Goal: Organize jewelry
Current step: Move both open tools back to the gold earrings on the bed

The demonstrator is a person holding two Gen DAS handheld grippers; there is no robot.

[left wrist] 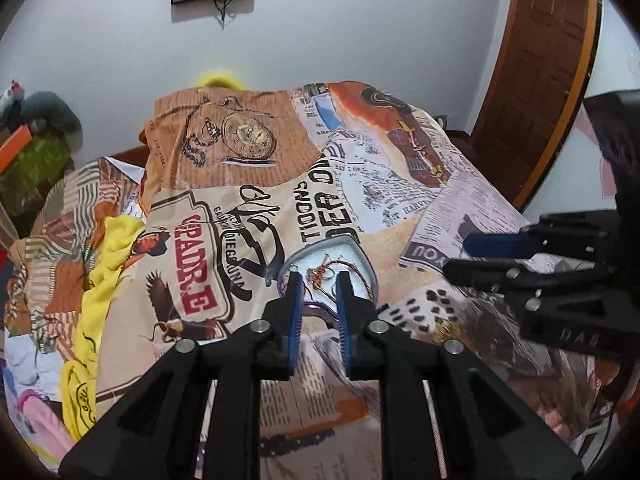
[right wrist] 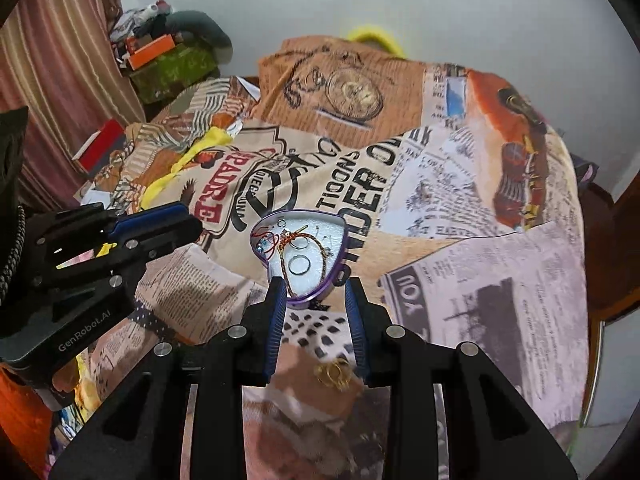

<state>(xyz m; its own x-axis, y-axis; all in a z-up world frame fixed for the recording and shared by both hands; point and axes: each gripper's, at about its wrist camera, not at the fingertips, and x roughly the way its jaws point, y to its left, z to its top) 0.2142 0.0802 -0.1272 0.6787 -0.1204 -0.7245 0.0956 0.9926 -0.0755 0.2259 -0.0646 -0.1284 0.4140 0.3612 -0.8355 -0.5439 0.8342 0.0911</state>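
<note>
A heart-shaped box [right wrist: 340, 240] with a purple rim and white lining lies on the printed bedspread [right wrist: 460, 200]. It holds silver rings [right wrist: 299, 265], a brown braided cord [right wrist: 320, 252] and a red thread piece. My right gripper [right wrist: 316, 286] hovers just above the box's near edge, open and with nothing between its blue pads. Small gold jewelry [right wrist: 334, 374] lies on the cloth under that gripper. My left gripper [left wrist: 319, 280] hangs over the heart box [left wrist: 356, 256], its jaws slightly apart and empty. Each gripper shows in the other's view: right gripper [left wrist: 456, 256], left gripper [right wrist: 192, 220].
A yellow cloth [left wrist: 104, 264] lies crumpled at the bed's left side. Boxes and clutter [right wrist: 160, 56] are stacked by the striped curtain [right wrist: 60, 40] at the far left. A wooden door [left wrist: 548, 60] stands to the right, a white wall behind the bed.
</note>
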